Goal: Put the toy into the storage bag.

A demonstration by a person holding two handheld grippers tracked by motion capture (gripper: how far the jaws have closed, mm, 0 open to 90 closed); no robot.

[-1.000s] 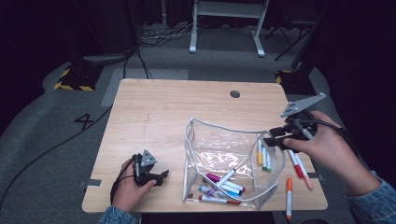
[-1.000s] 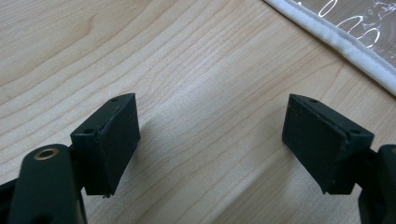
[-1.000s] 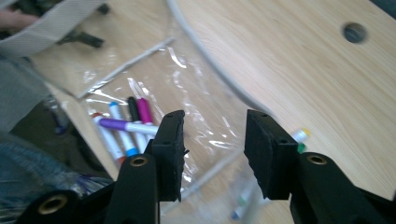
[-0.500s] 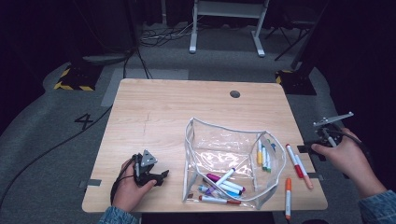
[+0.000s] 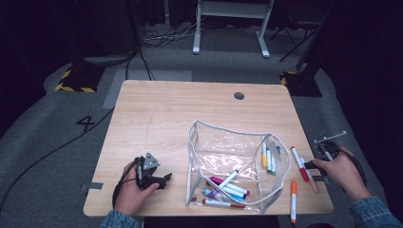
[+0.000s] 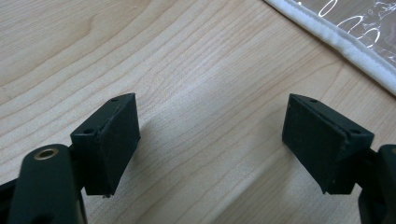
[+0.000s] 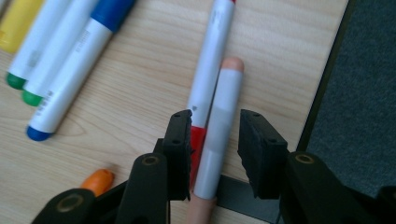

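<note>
The right gripper point(image 5: 317, 163) has come down from above the pouch point(image 5: 228, 166) to the worktop's point(image 5: 180, 114) right edge, and its jaws have just been closing. In the right gripper view they now straddle the peach marker point(image 7: 219, 126), a gap showing on either side of it, so they are not yet pressing on it. That marker lies just beside a red marker point(image 7: 210, 70), near the right edge, towards the near right corner. This looks like the start of a pick: the next loose marker to go into the pouch with the others.

The left gripper point(image 5: 154, 176) has kept its place near the near left corner, jaws well apart over bare wood, holding nothing.

Room is tight: the worktop ends just right of the peach marker, and the red marker touches its left side, so the left jaw may catch both. An orange marker point(image 5: 293, 202) lies near the near edge. The worktop's far half is open.
</note>
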